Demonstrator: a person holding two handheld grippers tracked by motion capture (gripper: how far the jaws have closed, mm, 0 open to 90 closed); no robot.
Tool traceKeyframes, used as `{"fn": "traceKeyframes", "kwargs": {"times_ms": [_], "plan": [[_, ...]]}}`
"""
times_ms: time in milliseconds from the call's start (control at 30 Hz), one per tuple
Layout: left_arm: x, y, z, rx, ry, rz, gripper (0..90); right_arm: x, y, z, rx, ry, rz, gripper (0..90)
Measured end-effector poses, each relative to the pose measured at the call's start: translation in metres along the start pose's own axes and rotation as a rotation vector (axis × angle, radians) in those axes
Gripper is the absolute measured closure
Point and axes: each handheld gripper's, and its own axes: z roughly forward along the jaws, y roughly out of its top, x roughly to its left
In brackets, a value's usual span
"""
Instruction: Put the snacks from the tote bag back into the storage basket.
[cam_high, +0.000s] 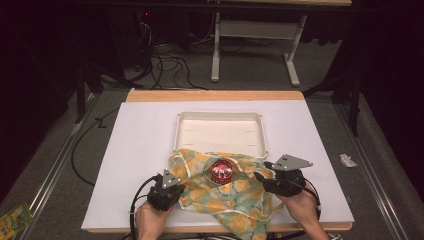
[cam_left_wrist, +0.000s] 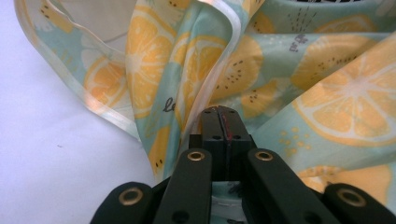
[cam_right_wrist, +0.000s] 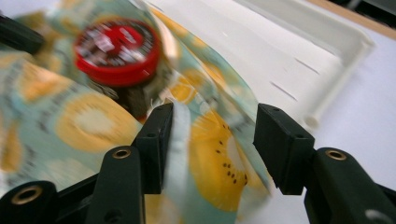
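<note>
Centrally, a lemon-print cloth bag (cam_high: 227, 192) lies on the white table (cam_high: 140, 150), its far edge overlapping the near rim of the white tray (cam_high: 220, 131). On the bag, just in front of the tray, sits a jar with a red lid (cam_high: 220, 170). At the bag's left edge, the left gripper (cam_high: 167, 186) has its 2 jaws clenched on a fold of the fabric (cam_left_wrist: 219, 79). At the bag's right edge, the right gripper (cam_high: 270, 177) holds its 2 jaws released, spread on either side of the bag's hem (cam_right_wrist: 219, 154); the red lid (cam_right_wrist: 116, 49) appears beyond them, with the tray (cam_right_wrist: 327, 32) farther off.
</note>
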Motion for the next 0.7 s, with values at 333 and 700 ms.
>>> {"fn": "traceKeyframes", "kwargs": {"times_ms": [333, 700], "plan": [[-0.002, 0.002, -0.002, -0.007, -0.020, 0.007, 90.0, 0.015, 0.015, -0.004, -0.029, 0.068, -0.012, 55.4], [-0.002, -0.001, -0.003, -0.007, -0.017, 0.008, 90.0, 0.016, 0.004, 0.059, 0.149, 0.081, -0.033, 86.4]]}}
